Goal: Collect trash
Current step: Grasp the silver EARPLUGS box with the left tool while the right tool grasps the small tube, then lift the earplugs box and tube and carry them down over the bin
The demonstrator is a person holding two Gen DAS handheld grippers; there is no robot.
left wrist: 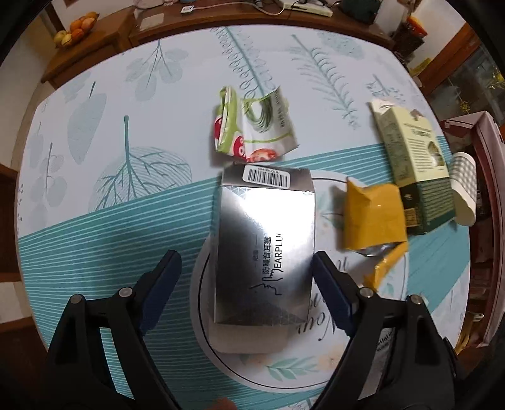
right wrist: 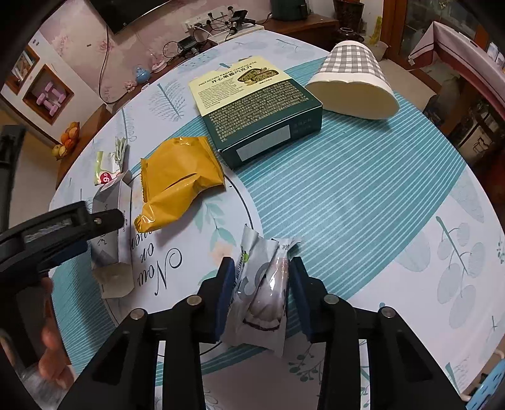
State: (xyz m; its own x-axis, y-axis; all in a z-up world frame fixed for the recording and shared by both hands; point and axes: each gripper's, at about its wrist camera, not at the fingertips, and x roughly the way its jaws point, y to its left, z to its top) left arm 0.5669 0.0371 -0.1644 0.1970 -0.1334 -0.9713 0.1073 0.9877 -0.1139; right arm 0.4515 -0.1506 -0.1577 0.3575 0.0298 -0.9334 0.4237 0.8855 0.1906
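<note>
A round table (right wrist: 363,195) with a leaf-patterned blue cloth fills the room's middle. Beyond it on the far left, a wooden sideboard (left wrist: 94,41) holds a fruit bowl (left wrist: 75,30). A pink wall (right wrist: 72,47) carries a television (right wrist: 126,12).

Leaf-print table (left wrist: 94,176) bears boxes, wrappers, cup.

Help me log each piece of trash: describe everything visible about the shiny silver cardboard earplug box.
The shiny silver cardboard earplug box lies flat on the leaf-print tablecloth, long and rectangular, black "EARPLUG" lettering on top. A white barcode sticker marks its far flap; the near flap hangs open, showing dull cardboard. The open left gripper straddles it, fingers apart from its sides.
</note>
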